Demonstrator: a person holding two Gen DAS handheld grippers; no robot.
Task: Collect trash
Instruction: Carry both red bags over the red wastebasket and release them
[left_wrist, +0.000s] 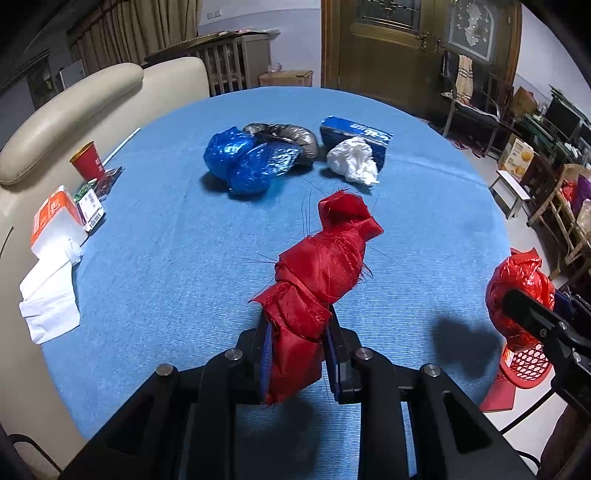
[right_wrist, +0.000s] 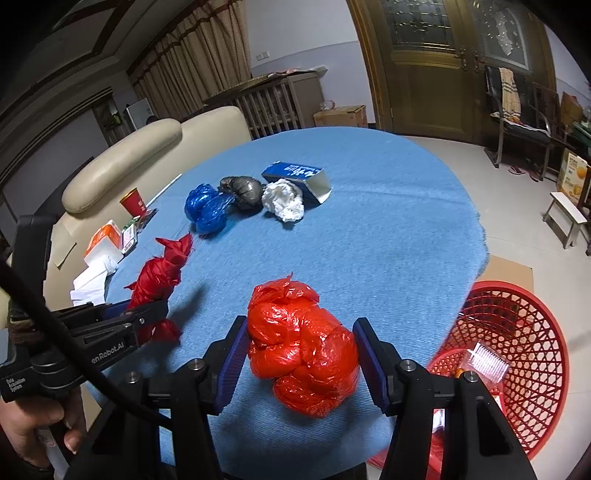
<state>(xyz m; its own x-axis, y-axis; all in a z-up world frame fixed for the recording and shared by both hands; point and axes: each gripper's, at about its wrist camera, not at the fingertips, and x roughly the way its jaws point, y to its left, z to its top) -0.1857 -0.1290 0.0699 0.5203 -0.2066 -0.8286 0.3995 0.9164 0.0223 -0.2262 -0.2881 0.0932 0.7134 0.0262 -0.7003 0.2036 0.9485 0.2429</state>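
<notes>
My left gripper (left_wrist: 298, 354) is shut on a knotted red cloth bundle (left_wrist: 321, 269), held up over the blue tablecloth (left_wrist: 166, 240); the same bundle (right_wrist: 159, 277) shows at the left of the right wrist view. My right gripper (right_wrist: 301, 363) is shut on a crumpled red plastic bag (right_wrist: 301, 343), both pads pressing its sides; this bag (left_wrist: 521, 284) also appears at the right edge of the left wrist view. Farther back on the table lie a blue plastic bag (left_wrist: 243, 158), a grey bag (left_wrist: 291, 138), a white paper wad (left_wrist: 352, 160) and a blue carton (left_wrist: 360, 136).
A red mesh basket (right_wrist: 517, 354) with a clear plastic piece inside stands on the floor right of the table. A red paper cup (left_wrist: 88, 162), an orange tissue pack (left_wrist: 55, 218) and white tissues (left_wrist: 48, 295) sit at the table's left edge, beside a cream sofa (left_wrist: 74, 96).
</notes>
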